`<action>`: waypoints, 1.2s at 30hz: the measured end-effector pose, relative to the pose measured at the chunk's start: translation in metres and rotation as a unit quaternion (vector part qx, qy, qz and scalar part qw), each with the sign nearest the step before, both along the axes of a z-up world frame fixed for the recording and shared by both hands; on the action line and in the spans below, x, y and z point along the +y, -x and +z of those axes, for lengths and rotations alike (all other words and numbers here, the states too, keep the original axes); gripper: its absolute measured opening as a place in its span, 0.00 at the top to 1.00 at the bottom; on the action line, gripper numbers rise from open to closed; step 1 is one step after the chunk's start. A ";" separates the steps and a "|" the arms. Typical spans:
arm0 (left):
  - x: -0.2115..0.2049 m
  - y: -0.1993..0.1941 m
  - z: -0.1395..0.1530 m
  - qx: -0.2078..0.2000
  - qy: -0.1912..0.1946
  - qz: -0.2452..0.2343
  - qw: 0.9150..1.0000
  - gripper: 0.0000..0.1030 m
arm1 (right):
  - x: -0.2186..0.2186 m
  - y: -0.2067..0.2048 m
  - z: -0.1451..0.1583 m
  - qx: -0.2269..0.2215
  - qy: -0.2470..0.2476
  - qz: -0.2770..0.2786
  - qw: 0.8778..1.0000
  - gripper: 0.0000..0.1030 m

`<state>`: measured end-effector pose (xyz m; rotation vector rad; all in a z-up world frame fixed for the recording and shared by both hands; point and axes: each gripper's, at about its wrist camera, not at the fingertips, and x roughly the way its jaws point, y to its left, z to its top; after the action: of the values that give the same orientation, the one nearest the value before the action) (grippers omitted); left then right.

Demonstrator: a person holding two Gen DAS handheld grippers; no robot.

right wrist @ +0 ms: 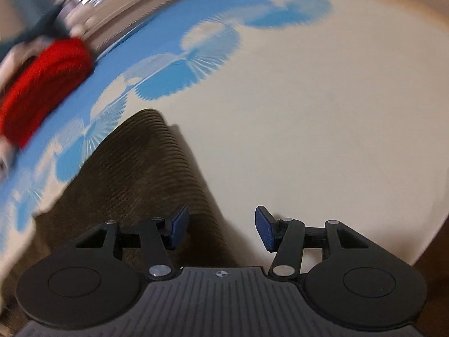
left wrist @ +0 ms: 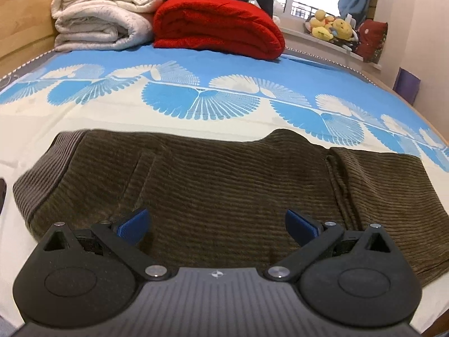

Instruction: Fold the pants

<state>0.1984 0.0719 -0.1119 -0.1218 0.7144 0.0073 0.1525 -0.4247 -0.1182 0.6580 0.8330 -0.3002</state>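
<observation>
— Start nearest. What are the claws doing?

— In the left wrist view, the left gripper (left wrist: 217,226) fills the bottom of the frame with its jaws spread wide, nothing between them. Its blue pads (left wrist: 132,226) hover over the brown corduroy pants (left wrist: 196,185); whether they touch the fabric, I cannot tell.

— And the other one?

— The right gripper (right wrist: 221,229) sits at the bottom of the right wrist view, jaws parted too, though less widely, and holding nothing. The left pad is over the pants (right wrist: 146,179); the right pad is over bare cream bedsheet (right wrist: 322,140). The pants' edge runs up between them.

— Where do the pants lie?

— Spread flat across the lower middle of the left view, on the bedsheet (left wrist: 84,112), waistband at the left, a folded layer at the right.

— Further back?

— A blue fan-pattern band crosses the sheet. Beyond it, in the upper left, a red blanket (left wrist: 219,25) sits beside stacked white blankets (left wrist: 103,19). At upper right, plush toys (left wrist: 334,28) line the windowsill. The right view is blurred; the red blanket (right wrist: 45,84) shows at its left edge.
</observation>
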 end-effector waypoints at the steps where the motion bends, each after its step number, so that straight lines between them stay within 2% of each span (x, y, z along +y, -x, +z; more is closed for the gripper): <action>1: 0.001 0.003 0.000 0.000 0.002 0.006 1.000 0.00 | -0.009 0.006 -0.006 -0.001 -0.031 -0.011 0.999 0.47; 4: 0.009 0.012 -0.001 0.002 0.012 0.033 0.999 0.00 | -0.026 0.024 -0.027 -0.005 -0.126 -0.031 0.992 0.47; 6: 0.019 0.017 0.000 0.006 0.023 0.053 0.998 0.00 | -0.028 0.032 -0.031 -0.015 -0.157 -0.037 0.987 0.45; 9: 0.037 0.024 0.005 0.005 0.033 0.081 0.996 0.00 | -0.024 0.039 -0.034 -0.024 -0.173 -0.043 0.984 0.40; 13: 0.060 0.030 0.012 -0.003 0.037 0.115 0.993 0.00 | -0.006 0.037 -0.035 -0.036 -0.182 -0.039 0.982 0.27; 18: 0.079 0.033 0.010 0.002 0.050 0.135 0.990 0.00 | 0.021 0.027 -0.036 -0.055 -0.186 -0.057 0.979 0.15; 21: 0.083 0.034 0.008 0.005 0.055 0.136 0.989 0.00 | 0.034 0.026 -0.038 -0.073 -0.170 -0.101 0.978 0.10; 24: 0.087 0.034 0.009 0.007 0.056 0.133 0.989 0.00 | 0.049 0.027 -0.040 -0.094 -0.144 -0.116 0.978 0.03; 27: 0.092 0.035 0.014 0.007 0.068 0.130 0.989 0.00 | 0.067 0.033 -0.042 -0.121 -0.103 -0.128 0.979 0.02; 32: 0.104 0.033 0.032 0.009 0.074 0.129 0.989 0.00 | 0.072 0.040 -0.053 -0.162 -0.098 -0.163 0.968 0.00; 34: 0.107 0.032 0.039 0.006 0.067 0.126 0.990 0.00 | 0.078 0.030 -0.052 -0.156 -0.061 -0.150 0.974 0.02; 36: 0.111 0.031 0.046 -0.003 0.062 0.123 0.990 0.00 | 0.083 0.028 -0.051 -0.151 -0.036 -0.153 0.976 0.14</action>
<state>0.1669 0.1832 -0.0661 -0.3290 0.6895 0.1990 0.1244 -0.3417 -0.1691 0.8778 0.4515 -0.4365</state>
